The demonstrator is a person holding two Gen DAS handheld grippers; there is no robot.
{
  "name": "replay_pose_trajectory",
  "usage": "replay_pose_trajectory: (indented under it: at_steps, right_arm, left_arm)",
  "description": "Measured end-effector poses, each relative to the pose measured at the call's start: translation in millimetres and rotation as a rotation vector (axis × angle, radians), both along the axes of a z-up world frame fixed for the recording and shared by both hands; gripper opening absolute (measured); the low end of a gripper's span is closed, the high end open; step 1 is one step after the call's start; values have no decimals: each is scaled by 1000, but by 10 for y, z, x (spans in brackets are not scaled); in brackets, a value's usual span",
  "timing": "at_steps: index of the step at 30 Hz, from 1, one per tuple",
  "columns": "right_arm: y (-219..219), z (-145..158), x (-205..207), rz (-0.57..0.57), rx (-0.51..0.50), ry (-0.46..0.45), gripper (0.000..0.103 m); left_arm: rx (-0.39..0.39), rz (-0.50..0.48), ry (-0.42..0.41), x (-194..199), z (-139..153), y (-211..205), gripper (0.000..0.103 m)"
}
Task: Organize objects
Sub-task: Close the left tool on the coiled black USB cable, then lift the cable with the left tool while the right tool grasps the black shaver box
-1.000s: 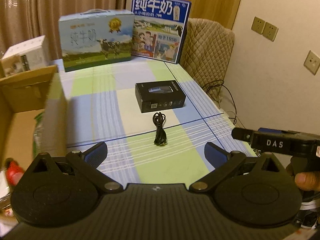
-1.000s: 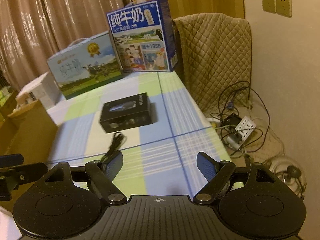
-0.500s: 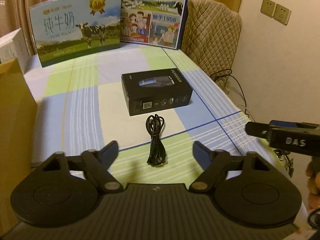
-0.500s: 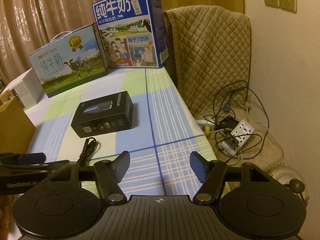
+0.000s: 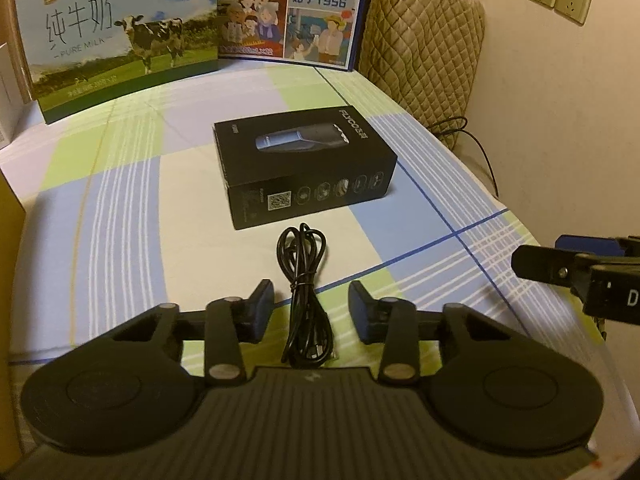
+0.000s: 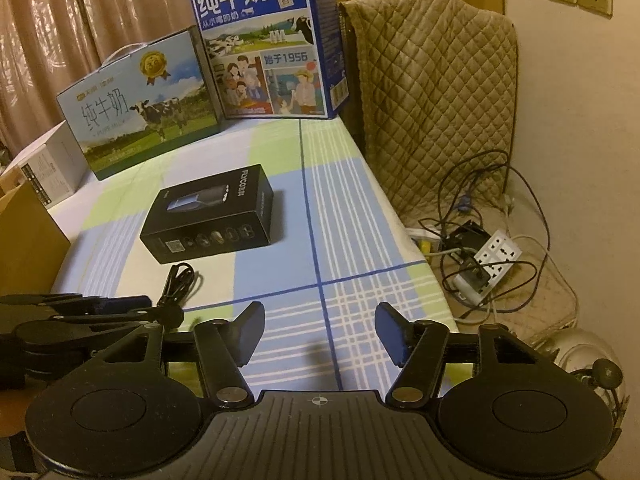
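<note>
The left tongs (image 5: 311,310) hang spread astride the coiled black cable (image 5: 304,292) on the worktop (image 5: 120,208), just before the black box (image 5: 304,168); pinch at the tied middle (loops slip); the right tongs (image 6: 320,332) wait spread, empty.

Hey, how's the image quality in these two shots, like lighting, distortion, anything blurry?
Left wrist view: dim, warm yellowish light; fisheye bends the table's edges; the black box and coiled cable are sharp, and the milk cartons stay readable. Right wrist view: same amber cast, dark vignette in the corners, curved wall line, faint sheen on the curtain; no marked blur.
</note>
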State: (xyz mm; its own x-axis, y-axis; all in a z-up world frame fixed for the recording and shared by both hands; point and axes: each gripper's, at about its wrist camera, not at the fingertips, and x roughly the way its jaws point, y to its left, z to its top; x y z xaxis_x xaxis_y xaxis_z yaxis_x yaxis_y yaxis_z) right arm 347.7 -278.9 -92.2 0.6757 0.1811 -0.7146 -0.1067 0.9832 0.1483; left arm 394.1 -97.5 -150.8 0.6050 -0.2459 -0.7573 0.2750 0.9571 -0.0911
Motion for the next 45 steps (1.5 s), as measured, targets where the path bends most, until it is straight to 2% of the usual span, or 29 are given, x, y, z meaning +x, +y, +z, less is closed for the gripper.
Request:
replay_pose_trajectory:
  at_steps: [4,13,20,24,26,28,32,33,42,45]
  right_arm:
    - [7,-2,7,2,-1,2,59]
    - [30,-16,17,15,3,-3,58]
    - [103,-51,77,63,10,1,59]
    - [138,-79,130,69,11,8,59]
    - [141,-91,148,68,15,12,59]
    - [141,-107,165,69,15,16,59]
    - [132,-122,192,73,16,20,59]
    - [135,-124,198,76,16,19,59]
    - [162,-107,494,117,1,-10,59]
    - [194,-102,604,174,18,-39,59]
  left_arm:
    - [10,-3,11,22,-27,-16,19]
    - [6,19,17,-31,-17,58,13]
    - [-16,70,31,-114,9,255,12]
    - [5,47,34,-98,-3,252,13]
    - [18,34,47,-71,-22,230,16]
    - [28,35,60,-50,-65,219,24]
    - [58,21,36,-53,-90,197,23]
    - [55,24,37,-48,-88,206,15]
    - [-6,121,0,-9,71,371,14]
    - [-21,144,1,55,112,432,14]
